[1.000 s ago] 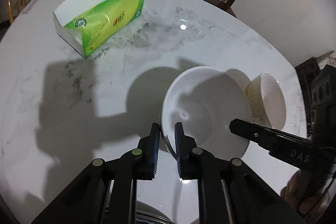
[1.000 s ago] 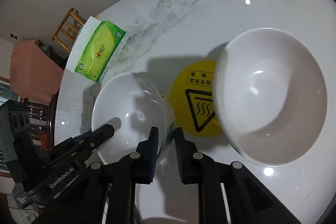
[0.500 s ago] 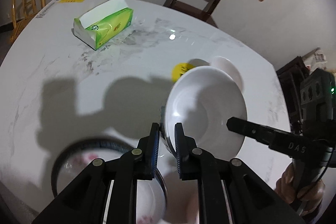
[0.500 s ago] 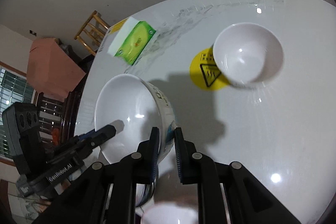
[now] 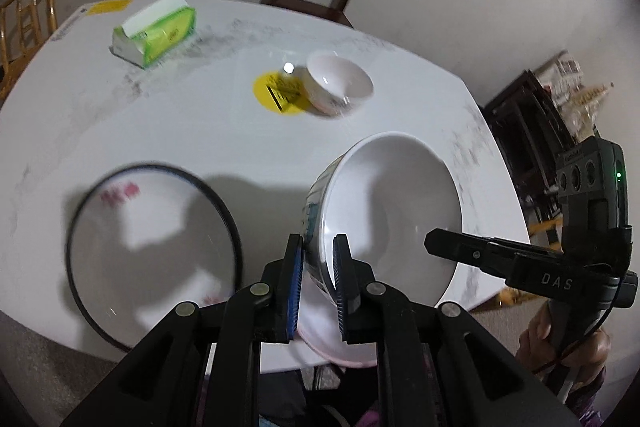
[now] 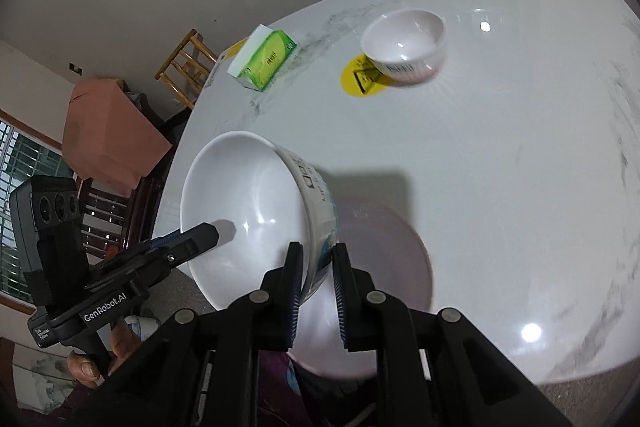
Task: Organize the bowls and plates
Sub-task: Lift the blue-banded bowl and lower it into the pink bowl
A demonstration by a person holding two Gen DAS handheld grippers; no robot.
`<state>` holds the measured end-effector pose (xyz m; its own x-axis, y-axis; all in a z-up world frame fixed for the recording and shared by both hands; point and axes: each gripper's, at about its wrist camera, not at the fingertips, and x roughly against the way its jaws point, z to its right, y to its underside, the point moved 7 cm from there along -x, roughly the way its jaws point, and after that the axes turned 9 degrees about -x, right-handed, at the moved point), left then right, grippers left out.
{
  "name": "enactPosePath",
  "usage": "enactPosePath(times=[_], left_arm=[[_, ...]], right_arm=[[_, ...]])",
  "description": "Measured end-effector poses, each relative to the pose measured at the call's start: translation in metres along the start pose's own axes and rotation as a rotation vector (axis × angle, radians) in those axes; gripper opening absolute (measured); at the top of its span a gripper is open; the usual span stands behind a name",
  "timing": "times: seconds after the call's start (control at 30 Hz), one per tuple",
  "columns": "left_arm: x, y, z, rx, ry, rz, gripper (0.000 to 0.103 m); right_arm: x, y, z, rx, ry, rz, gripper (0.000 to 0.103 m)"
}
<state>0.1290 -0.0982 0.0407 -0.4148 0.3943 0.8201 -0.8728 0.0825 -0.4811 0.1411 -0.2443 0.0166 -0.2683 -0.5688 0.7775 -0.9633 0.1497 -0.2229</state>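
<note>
Two grippers pinch one large white bowl (image 5: 394,211) by opposite rims, holding it tilted above the table (image 5: 168,131): the left gripper (image 5: 316,285) clenches its near-left rim, the right gripper (image 6: 316,285) the opposite rim. Left of the left jaws lies a black-rimmed plate (image 5: 154,251); ahead, well apart, sits a small bowl (image 5: 340,87) beside a yellow sticker (image 5: 276,93).
</note>
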Motion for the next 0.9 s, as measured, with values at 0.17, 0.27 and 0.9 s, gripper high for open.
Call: enactPosePath(times=[0.17, 0.27, 0.9], left_arm=[[-0.012, 0.022, 0.009, 0.008, 0.017, -0.037, 0.012], [-0.019, 0.031, 0.009, 0.014, 0.013, -0.05, 0.011], [-0.053, 0.054, 0.007, 0.014, -0.009, -0.139, 0.01]], right_arm=[[-0.001, 0.015, 0.015, -0.014, 0.017, 0.0, 0.015], [-0.005, 0.023, 0.02, -0.016, 0.023, -0.005, 0.016], [-0.025, 0.037, 0.044, -0.054, 0.063, -0.056, 0.015]])
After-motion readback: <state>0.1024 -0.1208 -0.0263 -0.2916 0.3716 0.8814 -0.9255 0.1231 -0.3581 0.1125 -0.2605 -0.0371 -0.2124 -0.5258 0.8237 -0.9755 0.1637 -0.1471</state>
